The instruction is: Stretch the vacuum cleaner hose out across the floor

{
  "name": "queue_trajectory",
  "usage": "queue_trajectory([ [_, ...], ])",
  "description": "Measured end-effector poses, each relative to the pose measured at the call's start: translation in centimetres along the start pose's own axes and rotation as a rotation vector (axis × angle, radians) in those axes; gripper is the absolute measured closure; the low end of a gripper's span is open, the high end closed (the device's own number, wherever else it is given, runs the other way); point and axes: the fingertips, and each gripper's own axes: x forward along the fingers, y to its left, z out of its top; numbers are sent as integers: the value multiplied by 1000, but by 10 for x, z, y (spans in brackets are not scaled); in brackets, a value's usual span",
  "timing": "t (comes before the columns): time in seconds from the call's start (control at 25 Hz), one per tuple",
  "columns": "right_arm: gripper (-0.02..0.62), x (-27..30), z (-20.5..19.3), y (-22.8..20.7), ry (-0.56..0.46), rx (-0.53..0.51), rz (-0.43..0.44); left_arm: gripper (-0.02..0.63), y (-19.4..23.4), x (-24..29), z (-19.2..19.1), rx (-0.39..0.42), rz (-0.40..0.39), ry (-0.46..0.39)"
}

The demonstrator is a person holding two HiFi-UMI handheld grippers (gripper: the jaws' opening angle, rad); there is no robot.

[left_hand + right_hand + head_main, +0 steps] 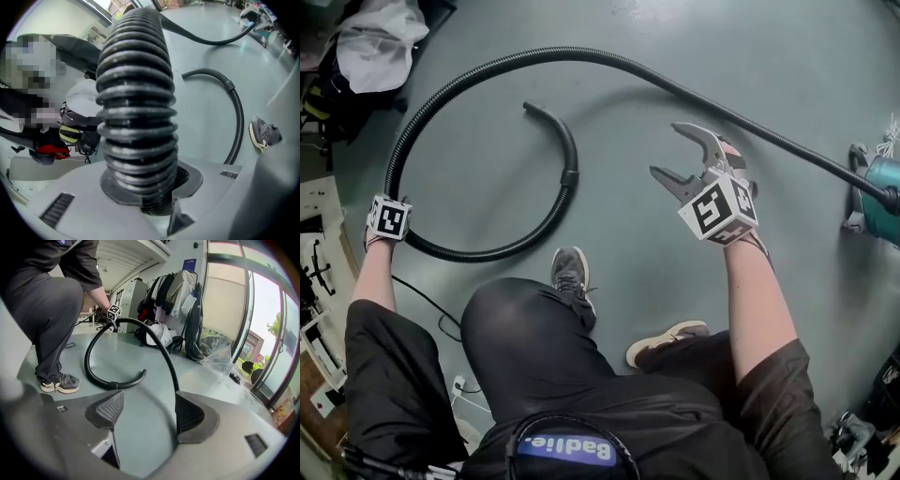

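A black ribbed vacuum hose (581, 54) runs from the teal vacuum cleaner (877, 187) at the right edge, arcs over the grey floor to the left, loops back and ends in a curved nozzle (546, 114). My left gripper (394, 230) sits low on the loop's left side, shut on the hose (136, 108), which fills its view between the jaws (150, 187). My right gripper (667, 150) hovers over the floor inside the loop, open, with nothing between its pads (149, 411); the hose (164, 355) lies beyond them.
The person crouches; one shoe (572, 272) is close to the loop, the other (666, 342) lies under the right arm. Bags and clothing (370, 47) are piled at the top left. A thin cable (422, 300) and white equipment (319, 244) lie at the left.
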Motion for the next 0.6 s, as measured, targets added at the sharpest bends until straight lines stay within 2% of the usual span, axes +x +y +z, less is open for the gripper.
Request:
queue_trajectory([
  [0.12,270,2,-15,6,-16,76,17,471,-8,-11,21,40,5,-35],
  [0.2,270,-5,-15,5,-28,143,12,471,-9,-26,30,56,-21,-54],
  [0.36,270,-28,20,1,-76,218,0,472,-7,-90,34,60,-100,-121],
  [0.48,270,-54,71,2,-108,201,10,479,-11,-167,38,80,-138,-201],
  [0.6,270,-82,134,6,-88,55,20,485,-26,-248,36,98,-196,-282],
])
